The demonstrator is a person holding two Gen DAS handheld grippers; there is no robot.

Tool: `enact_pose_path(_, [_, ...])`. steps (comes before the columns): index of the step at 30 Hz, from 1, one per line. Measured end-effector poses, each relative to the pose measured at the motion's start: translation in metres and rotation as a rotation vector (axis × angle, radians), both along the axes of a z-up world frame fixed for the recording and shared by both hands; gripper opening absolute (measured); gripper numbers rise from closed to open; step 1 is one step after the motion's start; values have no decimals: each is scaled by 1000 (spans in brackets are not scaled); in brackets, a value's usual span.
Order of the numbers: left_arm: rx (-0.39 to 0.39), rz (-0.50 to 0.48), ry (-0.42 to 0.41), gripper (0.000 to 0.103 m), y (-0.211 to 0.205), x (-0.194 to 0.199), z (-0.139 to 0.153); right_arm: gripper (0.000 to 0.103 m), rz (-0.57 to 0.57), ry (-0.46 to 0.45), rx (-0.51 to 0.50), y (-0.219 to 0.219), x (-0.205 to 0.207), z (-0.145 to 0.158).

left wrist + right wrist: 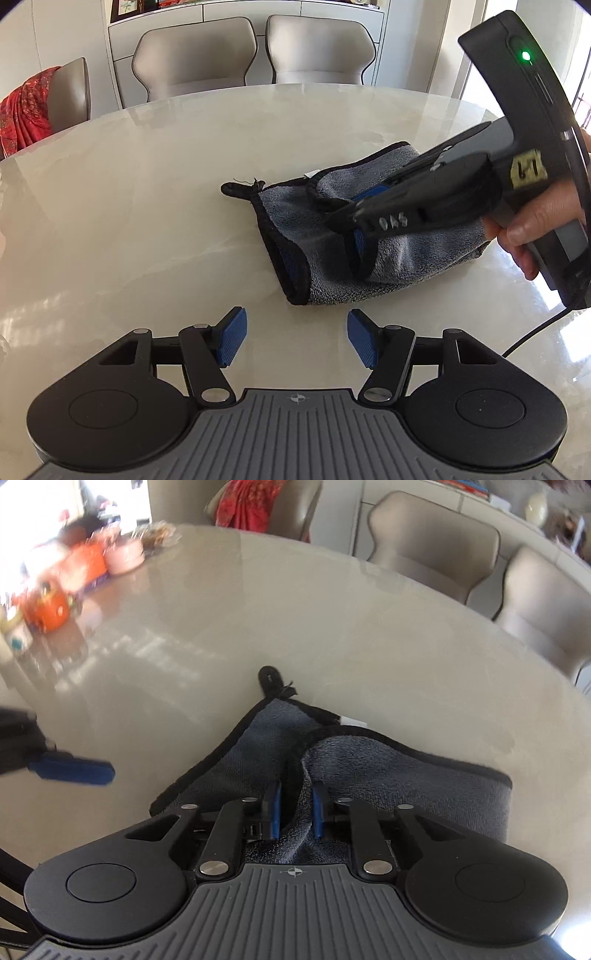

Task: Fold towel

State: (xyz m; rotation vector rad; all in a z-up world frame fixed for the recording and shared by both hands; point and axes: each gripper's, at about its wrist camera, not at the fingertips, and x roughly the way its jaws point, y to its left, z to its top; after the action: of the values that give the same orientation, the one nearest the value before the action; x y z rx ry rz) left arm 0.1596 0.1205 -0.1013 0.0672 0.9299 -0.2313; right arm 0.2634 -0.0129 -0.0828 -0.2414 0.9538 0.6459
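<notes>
A grey towel (288, 218) with black edging lies partly folded on the pale table (147, 206), its hanging loop (236, 190) pointing left. My right gripper (296, 810) sits on top of the towel (406, 771), and its blue pads pinch a raised ridge of the cloth. In the left wrist view the right gripper (347, 218) reaches in from the right, held by a hand (535, 221). My left gripper (297, 341) hovers open just short of the towel's near corner, nothing between its pads. One blue pad (74, 770) of it shows at the left.
Two beige chairs (195, 55) stand at the far edge, and a third carries a red cloth (26, 107). Orange and pink items (48, 605) crowd the table's far left end. A black cable (535, 332) trails off at the right.
</notes>
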Motion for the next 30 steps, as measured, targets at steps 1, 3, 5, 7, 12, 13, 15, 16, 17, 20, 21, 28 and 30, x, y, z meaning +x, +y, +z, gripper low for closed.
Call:
enact_pose_path(1, [0, 0, -1, 64, 0, 0, 0, 13, -31, 28, 46, -7, 4, 0])
enact_pose_path(3, [-4, 3, -1, 64, 1, 0, 1, 13, -72, 86, 128, -19, 10, 1])
enact_pose_path(5, [-5, 9, -1, 64, 2, 0, 1, 13, -118, 132, 222, -34, 16, 2])
enact_pose_path(7, [-5, 14, 0, 65, 3, 1, 1, 13, -163, 168, 291, -47, 21, 2])
enact_pose_path(12, [-12, 14, -8, 65, 4, 1, 3, 13, -246, 230, 463, -70, 29, 0])
enact_pose_path(13, [-11, 16, -9, 65, 4, 1, 3, 13, -244, 222, 485, -69, 31, 5])
enact_pose_path(15, [-11, 21, -9, 65, 6, 1, 4, 13, -216, 201, 489, -62, 33, 11])
enact_pose_path(16, [-12, 24, -8, 65, 6, 2, 4, 13, -197, 189, 485, -57, 34, 15])
enact_pose_path(17, [-12, 26, -7, 65, 7, 2, 4, 13, -171, 183, 469, -49, 34, 16])
enact_pose_path(20, [-7, 29, -2, 66, 7, 0, 5, 13, -90, 170, 389, -21, 33, 14])
enact_pose_path(21, [-5, 30, 0, 66, 8, 0, 4, 15, -66, 165, 342, -11, 32, 11])
enact_pose_path(28, [-1, 23, 0, 66, 7, -1, 6, 34, 31, 121, 268, 9, 12, 4])
enact_pose_path(30, [1, 10, -14, 66, 5, 1, 10, 38, 12, 102, 331, -5, 11, 16])
